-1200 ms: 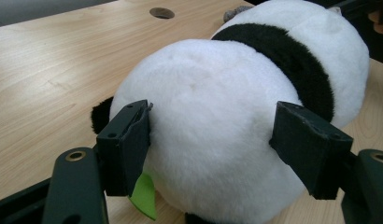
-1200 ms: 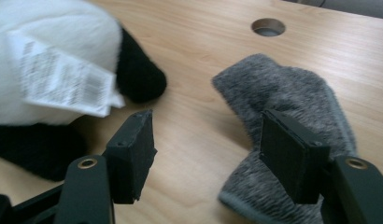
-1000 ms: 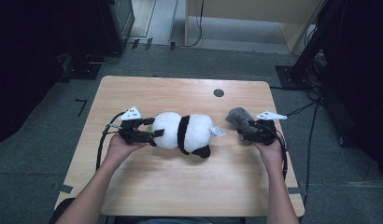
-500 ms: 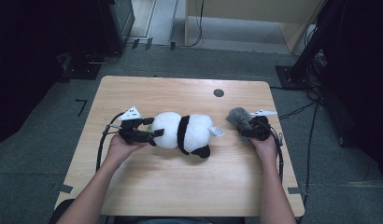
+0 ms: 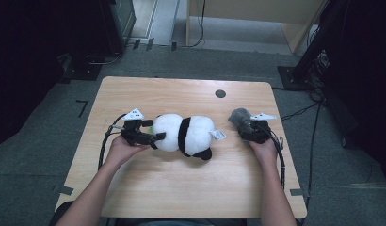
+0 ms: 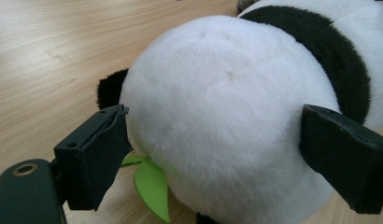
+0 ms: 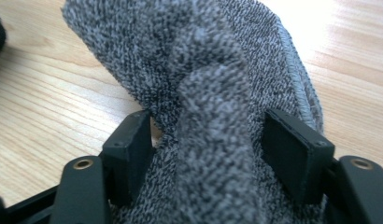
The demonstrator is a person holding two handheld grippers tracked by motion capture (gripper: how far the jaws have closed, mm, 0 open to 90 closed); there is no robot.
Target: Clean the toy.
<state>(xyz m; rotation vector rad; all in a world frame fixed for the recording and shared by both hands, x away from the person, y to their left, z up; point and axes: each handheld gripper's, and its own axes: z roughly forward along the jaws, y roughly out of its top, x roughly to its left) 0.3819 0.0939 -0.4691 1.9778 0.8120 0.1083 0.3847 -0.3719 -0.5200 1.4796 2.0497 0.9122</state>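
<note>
A black-and-white plush panda (image 5: 191, 134) lies on its side in the middle of the wooden table (image 5: 181, 197). My left gripper (image 5: 156, 136) points right at its white head (image 6: 227, 107). Its jaws straddle the head and have just been opening, so the pads rest at the fur without squeezing it. A green felt leaf (image 6: 152, 186) pokes out under the head. To the right, a grey knitted cloth (image 5: 238, 116) sits bunched on the table. My right gripper (image 5: 246, 127) has a fold of it (image 7: 213, 70) between its jaws, which have just been opening. A sliver of wood shows beside the left pad.
A small black round hole (image 5: 220, 93) sits in the tabletop behind the panda. A white label (image 5: 218, 135) hangs off the panda's right end. Dark cabinets and cables stand on the floor around the table. Bare wood stretches along the near edge.
My right hand has come down toward the table with the grey cloth. The left jaws stand wider around the panda's head. The panda has not shifted.
</note>
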